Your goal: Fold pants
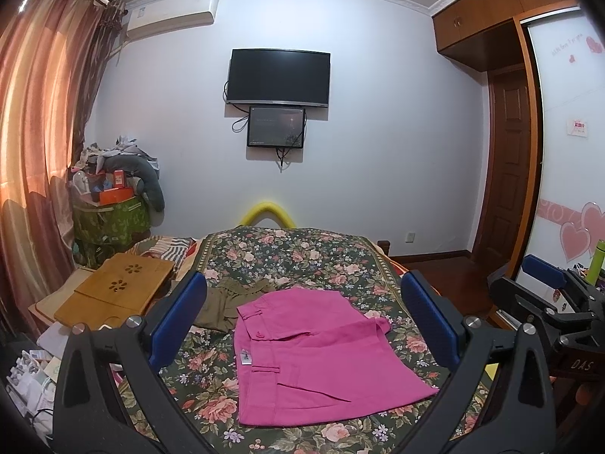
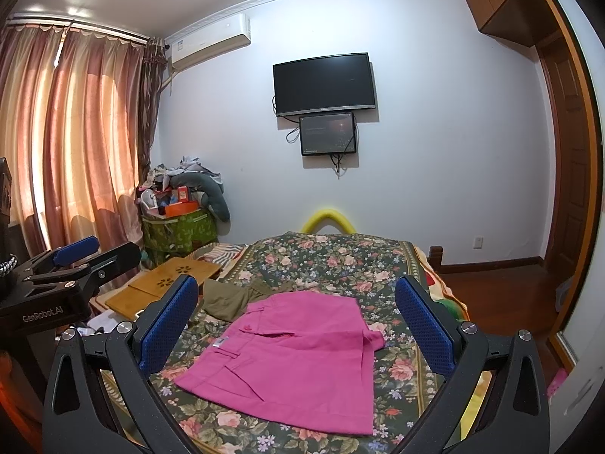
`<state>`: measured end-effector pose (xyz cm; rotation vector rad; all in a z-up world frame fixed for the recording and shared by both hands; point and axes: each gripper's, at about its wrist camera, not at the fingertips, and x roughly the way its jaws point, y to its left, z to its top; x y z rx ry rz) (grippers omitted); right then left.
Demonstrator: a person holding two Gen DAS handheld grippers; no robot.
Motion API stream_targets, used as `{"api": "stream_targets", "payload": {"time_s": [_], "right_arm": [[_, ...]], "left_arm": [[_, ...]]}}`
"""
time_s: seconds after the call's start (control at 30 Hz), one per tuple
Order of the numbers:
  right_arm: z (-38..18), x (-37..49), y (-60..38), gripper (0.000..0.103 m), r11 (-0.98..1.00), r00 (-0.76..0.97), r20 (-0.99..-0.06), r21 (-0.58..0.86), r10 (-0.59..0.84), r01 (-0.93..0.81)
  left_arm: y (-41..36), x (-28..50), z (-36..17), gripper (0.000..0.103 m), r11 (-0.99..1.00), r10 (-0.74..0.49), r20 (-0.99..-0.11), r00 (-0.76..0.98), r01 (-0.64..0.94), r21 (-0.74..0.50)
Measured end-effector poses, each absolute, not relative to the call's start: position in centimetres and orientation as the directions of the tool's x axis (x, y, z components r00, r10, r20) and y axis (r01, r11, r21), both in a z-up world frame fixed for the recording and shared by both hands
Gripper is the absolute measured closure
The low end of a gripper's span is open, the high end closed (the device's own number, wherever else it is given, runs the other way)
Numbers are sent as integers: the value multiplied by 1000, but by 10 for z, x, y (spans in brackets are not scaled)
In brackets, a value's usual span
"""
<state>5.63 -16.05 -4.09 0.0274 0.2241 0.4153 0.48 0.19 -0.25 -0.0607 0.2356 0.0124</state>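
Observation:
Bright pink pants (image 1: pixel 314 355) (image 2: pixel 295 359) lie folded flat on the floral bedspread (image 1: pixel 295 257) (image 2: pixel 332 261), waistband to the left. My left gripper (image 1: pixel 302 310) hovers above them, open, nothing between its blue pads. My right gripper (image 2: pixel 298 310) is likewise open and held above the pants. Each gripper shows at the edge of the other's view: the right gripper (image 1: pixel 556 291) at the right, the left gripper (image 2: pixel 83 257) at the left.
An olive green garment (image 1: pixel 227 302) (image 2: pixel 234 299) lies crumpled just beyond the pants' left corner. A wooden lap tray (image 1: pixel 117 287) (image 2: pixel 166 280) sits at the bed's left. A cluttered green bin (image 1: pixel 109 219) stands by the curtains; wooden floor (image 2: pixel 503 295) lies right.

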Motion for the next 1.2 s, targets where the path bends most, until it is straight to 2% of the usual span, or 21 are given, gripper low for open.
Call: {"api": "stream_targets", "payload": {"time_s": [1.2], "right_arm": [[-38,56,-160,0,915,892,-208,73,402,-396]], "left_arm": [[0,-1,1,0,998,24,-224,974,-34,-43]]}}
